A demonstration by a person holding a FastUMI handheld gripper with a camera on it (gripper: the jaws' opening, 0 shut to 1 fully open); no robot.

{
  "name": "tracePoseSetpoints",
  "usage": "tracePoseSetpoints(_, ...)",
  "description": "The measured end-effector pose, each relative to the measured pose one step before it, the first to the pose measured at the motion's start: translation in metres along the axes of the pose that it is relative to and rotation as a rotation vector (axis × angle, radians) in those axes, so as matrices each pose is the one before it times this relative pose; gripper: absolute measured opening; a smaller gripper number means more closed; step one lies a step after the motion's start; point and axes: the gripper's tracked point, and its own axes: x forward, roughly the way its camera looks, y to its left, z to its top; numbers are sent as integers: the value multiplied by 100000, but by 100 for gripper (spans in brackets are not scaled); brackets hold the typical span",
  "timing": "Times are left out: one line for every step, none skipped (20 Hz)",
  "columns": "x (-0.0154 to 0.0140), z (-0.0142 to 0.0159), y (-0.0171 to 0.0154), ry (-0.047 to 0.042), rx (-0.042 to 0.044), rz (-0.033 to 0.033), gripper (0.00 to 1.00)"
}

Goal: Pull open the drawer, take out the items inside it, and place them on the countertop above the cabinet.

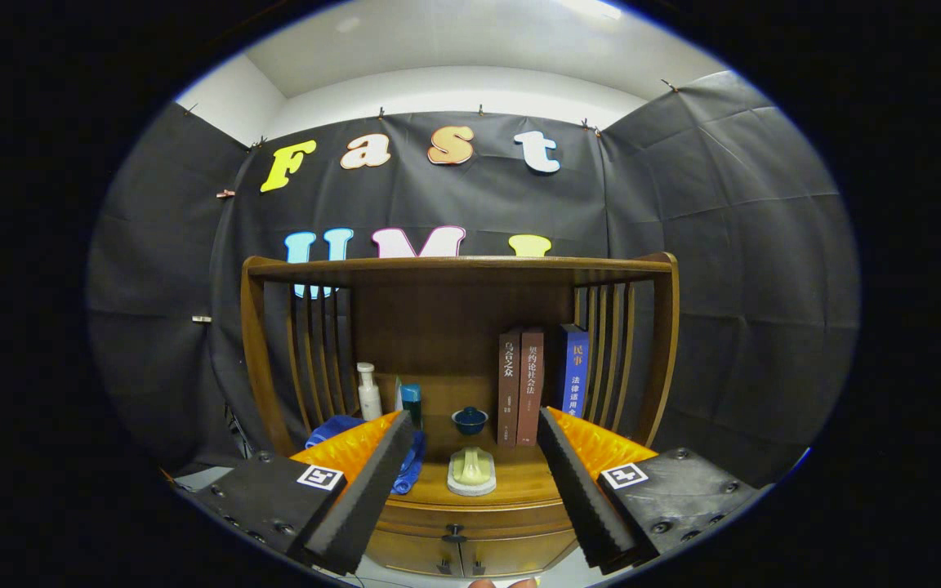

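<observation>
The gripper [470, 478] is held wide apart, nothing caught betw. its fingers [372, 482], and is seen in front of a wooden cabinet [458, 327] with slatted sides and a curved top rail. The drawer [454, 523] is seen shut, just below the countertop [519, 482], with a small dark pull [454, 536] at its middle; the pull lies betw. the two fingers and slightly below their tips. Two cupboard doors w/ small handles [461, 565] are seen under the drawer. The drawer's contents are hidden, so the items inside cannot be told. On the countertop, betw. the fingers, a pale scrubbing brush w/ a yellowish handle [471, 472] is laid, poss. a sponge holder, as the view is small there. Beyond it a small dark blue lidded bowl [469, 420] is set. To the left, a white pump bottle [369, 394] is stood upright near the slats, with a teal box [411, 402] just beside it. A blue cloth [411, 465] is draped at the left finger, partly hidden by it. To the right, two brown books [521, 384] and a blue book [575, 371] are stood upright, touching each other, against the right slats. At the very bottom a fingertip of a person [483, 583] is glimpsed.
</observation>
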Motion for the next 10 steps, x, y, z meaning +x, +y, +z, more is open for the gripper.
tracePoseSetpoints(-21, -5, 183, 68, 500, 288, 99)
tracePoseSetpoints(14, 43, 209, -230, 457, 556, 99)
tracePoseSetpoints(116, -106, 93, 50, -63, 58, 99)
tracePoseSetpoints(-136, 10, 212, 118, -214, 319, 99)
tracePoseSetpoints(-33, -13, 177, 263, -67, 69, 99)
tracePoseSetpoints(-113, 138, 268, -288, 473, 303, 99)
tracePoseSetpoints(-62, 147, 170, -304, 255, 138, 99)
tracePoseSetpoints(-147, 80, -23, -73, -81, 16, 99)
tracePoseSetpoints(-71, -80, 9, 225, -234, 126, 99)
tracePoseSetpoints(-53, -31, 52, 190, -94, 41, 99)
